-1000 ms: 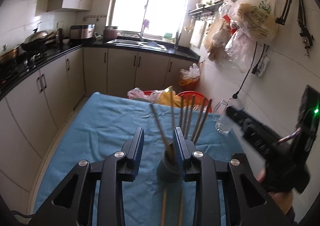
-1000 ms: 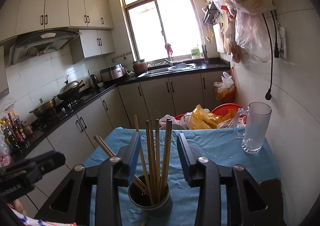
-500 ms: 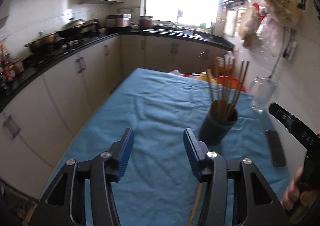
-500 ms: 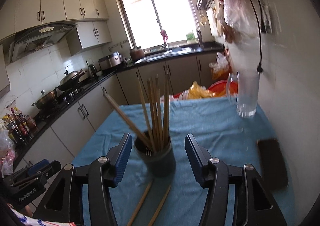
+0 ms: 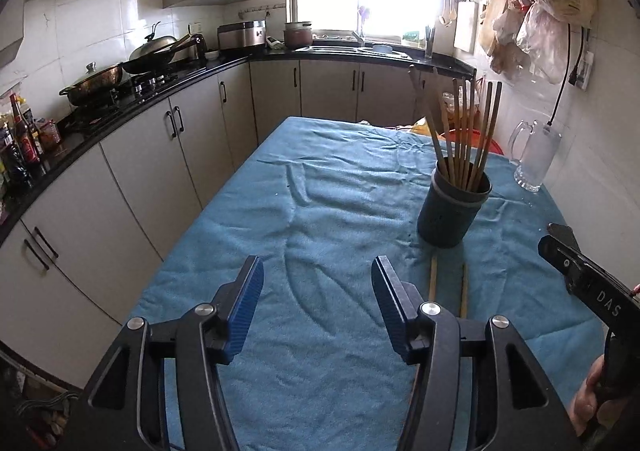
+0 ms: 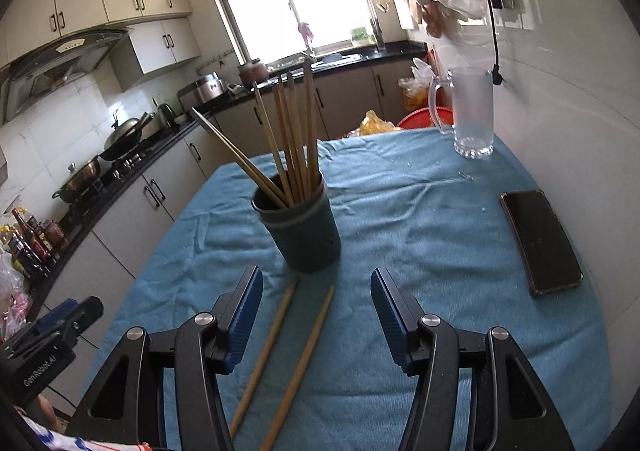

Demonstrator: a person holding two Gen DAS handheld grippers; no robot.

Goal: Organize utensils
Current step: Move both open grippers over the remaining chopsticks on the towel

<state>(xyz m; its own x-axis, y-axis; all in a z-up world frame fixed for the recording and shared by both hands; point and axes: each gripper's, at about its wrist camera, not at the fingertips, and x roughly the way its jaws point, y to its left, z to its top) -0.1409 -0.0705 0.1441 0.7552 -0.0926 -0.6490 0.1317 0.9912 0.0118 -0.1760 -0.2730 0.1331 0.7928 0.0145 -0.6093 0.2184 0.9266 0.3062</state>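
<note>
Task status: partly complete. Most chopsticks (image 6: 292, 139) stand upright or leaning in the dark utensil holder (image 6: 306, 235), which sits on the blue cloth-covered table (image 6: 420, 219), toward its middle. Two loose chopsticks (image 6: 296, 359) lie flat on the cloth just in front of the holder, roughly parallel, their far ends close to its base. These two remain to be collected and placed in the holder.

Right gripper (image 6: 316, 315): the jaws stand apart and hold nothing. Both loose chopsticks lie on the cloth between and below the jaws, not touched by either pad. The holder stands just beyond the fingertips, slightly left of centre.

Left gripper (image 5: 318, 307): the jaws are opening and hold nothing; only bare cloth lies between them. The loose chopsticks (image 5: 448, 287) lie to the right of its right finger, and the holder (image 5: 452, 211) stands farther off to the right.

Other items: a glass mug (image 6: 472, 115) near the far right edge of the table, and a phone (image 6: 540, 239) at the right edge.
</note>
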